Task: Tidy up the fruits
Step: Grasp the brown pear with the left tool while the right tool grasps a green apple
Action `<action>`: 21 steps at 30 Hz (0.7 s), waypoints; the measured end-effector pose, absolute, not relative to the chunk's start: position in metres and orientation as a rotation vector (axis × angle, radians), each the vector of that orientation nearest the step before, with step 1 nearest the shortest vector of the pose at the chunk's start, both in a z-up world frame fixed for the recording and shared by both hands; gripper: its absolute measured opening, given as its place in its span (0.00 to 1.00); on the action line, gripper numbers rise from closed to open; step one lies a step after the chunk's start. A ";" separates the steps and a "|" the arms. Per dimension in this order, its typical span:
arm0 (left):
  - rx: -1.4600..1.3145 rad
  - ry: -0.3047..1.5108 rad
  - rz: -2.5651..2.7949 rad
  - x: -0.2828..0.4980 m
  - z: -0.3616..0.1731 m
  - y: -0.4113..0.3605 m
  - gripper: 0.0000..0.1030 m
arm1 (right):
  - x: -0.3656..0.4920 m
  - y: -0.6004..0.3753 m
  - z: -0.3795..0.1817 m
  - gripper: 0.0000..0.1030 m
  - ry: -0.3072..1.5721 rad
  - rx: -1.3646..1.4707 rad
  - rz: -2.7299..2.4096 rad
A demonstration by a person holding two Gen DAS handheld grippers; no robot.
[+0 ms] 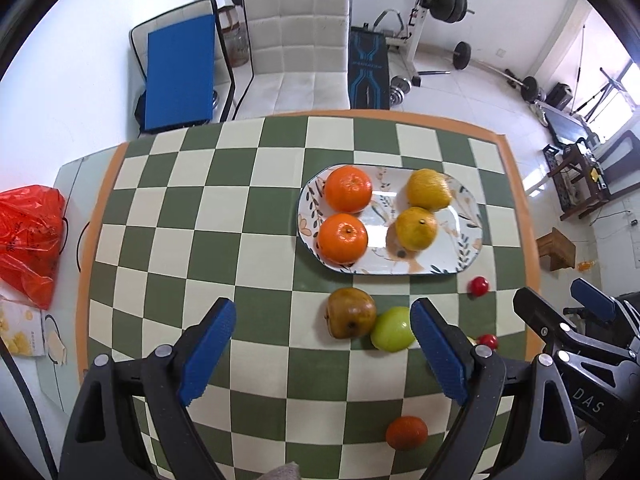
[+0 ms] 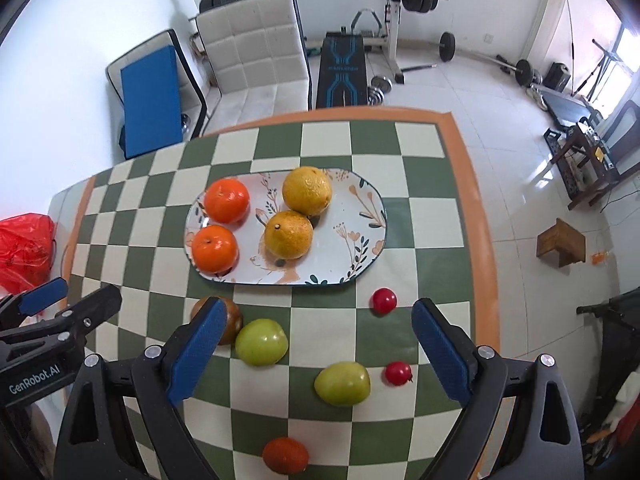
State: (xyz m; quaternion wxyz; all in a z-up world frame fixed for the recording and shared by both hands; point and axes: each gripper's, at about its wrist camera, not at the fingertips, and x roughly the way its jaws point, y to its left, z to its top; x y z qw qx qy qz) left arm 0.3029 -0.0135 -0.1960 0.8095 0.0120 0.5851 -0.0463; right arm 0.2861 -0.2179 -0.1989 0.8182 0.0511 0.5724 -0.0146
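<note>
A floral oval plate holds two oranges on its left and two yellow citrus fruits on its right. Loose on the checkered cloth lie a brown fruit, a green apple, a second green apple, two small red fruits and a small orange-red fruit. My left gripper is open and empty above the cloth. My right gripper is open and empty over the loose fruit.
A red plastic bag and a snack box lie at the table's left. A white chair stands behind the table. Gym weights and a wooden stool are on the floor to the right.
</note>
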 end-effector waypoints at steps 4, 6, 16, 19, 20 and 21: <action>0.013 1.239 -0.123 0.293 -0.185 -0.015 0.86 | 0.268 -0.215 -0.173 0.93 1.174 0.112 -0.028; 0.003 1.242 -0.132 0.291 -0.183 -0.015 0.86 | 0.262 -0.215 -0.165 0.93 1.159 0.125 -0.023; -0.064 1.435 -0.080 0.322 -0.265 -0.003 0.98 | 0.258 -0.240 -0.235 0.93 1.324 0.255 -0.064; -0.143 1.534 -0.062 0.333 -0.301 0.000 0.98 | 0.256 -0.255 -0.287 0.93 1.412 0.374 -0.080; -0.170 1.568 -0.061 0.339 -0.316 0.000 0.98 | 0.255 -0.256 -0.300 0.93 1.432 0.391 -0.087; -0.176 1.584 -0.062 0.341 -0.322 -0.002 0.97 | 0.254 -0.258 -0.311 0.92 1.447 0.409 -0.097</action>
